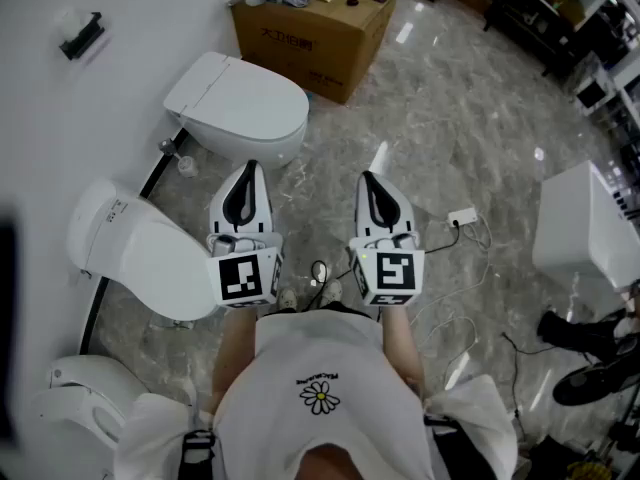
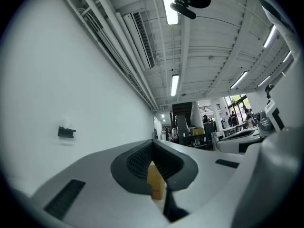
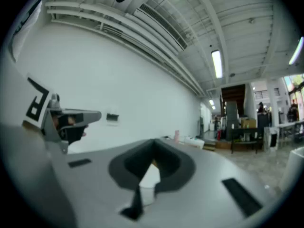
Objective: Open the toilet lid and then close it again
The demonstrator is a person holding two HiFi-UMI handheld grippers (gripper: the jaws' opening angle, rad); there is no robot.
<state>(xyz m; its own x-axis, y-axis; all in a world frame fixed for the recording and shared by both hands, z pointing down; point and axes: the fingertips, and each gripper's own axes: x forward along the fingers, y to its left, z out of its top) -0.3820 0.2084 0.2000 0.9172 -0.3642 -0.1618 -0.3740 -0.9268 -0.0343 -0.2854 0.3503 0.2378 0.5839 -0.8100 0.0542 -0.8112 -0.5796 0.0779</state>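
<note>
The person is holding the left gripper [image 1: 249, 168] and the right gripper [image 1: 368, 178] side by side in front of the body, both pointing ahead over the marble floor [image 1: 430, 138]. Both pairs of fingers [image 2: 95, 175] are pressing shut with nothing between them (each gripper view is showing its two tips meeting at a point). The toilet [image 1: 240, 108] is sitting against the white wall [image 1: 130, 8], ahead of the grippers, with its lid [image 1: 225, 93] lying closed. In the head view the left gripper's tips are ending right at the toilet's near edge without touching it, while the right gripper is pointing past the toilet's right side. A cardboard box [image 1: 315, 33] is standing just behind the toilet, and a second toilet [image 1: 140, 253] is sitting close beside the left gripper.
</note>
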